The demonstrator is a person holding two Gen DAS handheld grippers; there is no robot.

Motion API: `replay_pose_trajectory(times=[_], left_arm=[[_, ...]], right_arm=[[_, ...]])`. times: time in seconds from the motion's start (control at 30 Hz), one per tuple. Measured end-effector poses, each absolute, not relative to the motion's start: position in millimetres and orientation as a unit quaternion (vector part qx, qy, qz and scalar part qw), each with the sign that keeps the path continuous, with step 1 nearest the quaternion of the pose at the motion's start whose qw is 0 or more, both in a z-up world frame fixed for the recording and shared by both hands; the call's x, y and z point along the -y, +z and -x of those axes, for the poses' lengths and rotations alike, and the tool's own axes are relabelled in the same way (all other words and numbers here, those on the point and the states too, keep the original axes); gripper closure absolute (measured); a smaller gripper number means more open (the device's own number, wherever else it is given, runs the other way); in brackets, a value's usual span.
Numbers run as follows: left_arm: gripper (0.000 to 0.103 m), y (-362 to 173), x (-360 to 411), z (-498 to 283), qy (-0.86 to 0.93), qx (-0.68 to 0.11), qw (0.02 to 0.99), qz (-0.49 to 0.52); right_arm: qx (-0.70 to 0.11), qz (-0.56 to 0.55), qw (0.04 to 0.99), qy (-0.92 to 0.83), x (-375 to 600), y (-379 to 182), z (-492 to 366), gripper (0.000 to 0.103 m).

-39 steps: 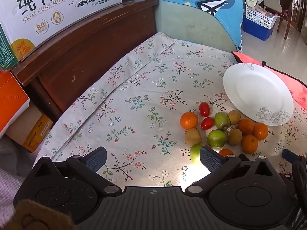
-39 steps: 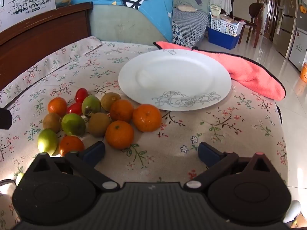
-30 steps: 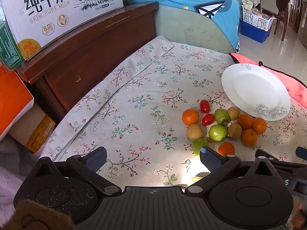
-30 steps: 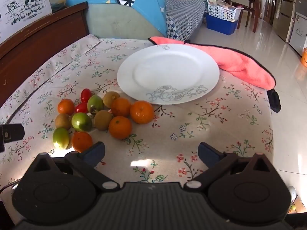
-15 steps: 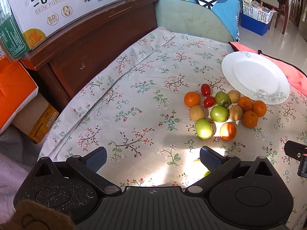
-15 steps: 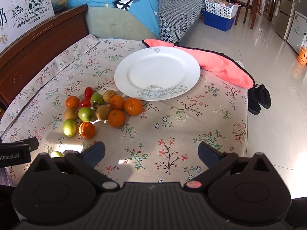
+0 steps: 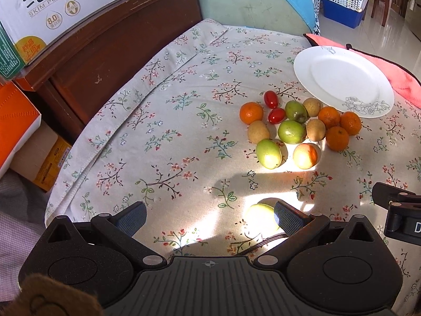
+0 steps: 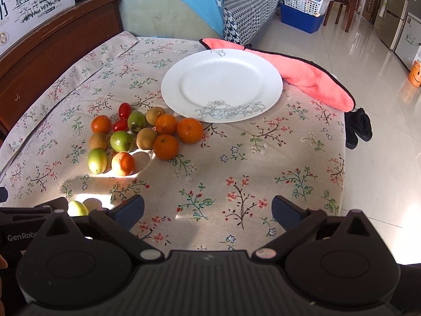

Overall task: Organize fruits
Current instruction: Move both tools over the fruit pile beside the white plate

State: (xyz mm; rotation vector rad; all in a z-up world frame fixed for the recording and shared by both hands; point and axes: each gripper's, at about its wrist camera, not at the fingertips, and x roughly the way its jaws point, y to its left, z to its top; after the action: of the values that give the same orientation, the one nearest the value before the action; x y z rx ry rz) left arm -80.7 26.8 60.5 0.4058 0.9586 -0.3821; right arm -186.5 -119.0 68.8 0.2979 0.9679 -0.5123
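A white plate with a flower drawing lies empty on the floral tablecloth. Beside it sits a cluster of fruit: several oranges, green fruits, brownish kiwis and two cherry tomatoes. One lone green fruit lies apart in a sun patch, just by my left gripper's right fingertip. My left gripper is open and empty, held back above the near cloth. My right gripper is open too, nothing between its fingers, well short of the fruit.
A pink towel lies behind the plate at the table's far right edge. A dark wooden cabinet with a milk carton box borders the left. A sofa stands behind; tiled floor drops off right.
Both grippers have drawn back and up from the fruit, so the cluster looks smaller and farther. The lone green fruit has come into view near the left gripper. Nothing was picked up.
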Motion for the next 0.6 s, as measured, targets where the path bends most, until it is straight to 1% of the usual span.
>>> replay_pose_trajectory(times=[0.6], left_arm=[[0.0, 59.7, -22.4, 85.4, -0.192, -0.454, 0.849, -0.191]], right_arm=[[-0.467, -0.112, 0.84, -0.254, 111.1, 65.5, 183.6, 0.001]])
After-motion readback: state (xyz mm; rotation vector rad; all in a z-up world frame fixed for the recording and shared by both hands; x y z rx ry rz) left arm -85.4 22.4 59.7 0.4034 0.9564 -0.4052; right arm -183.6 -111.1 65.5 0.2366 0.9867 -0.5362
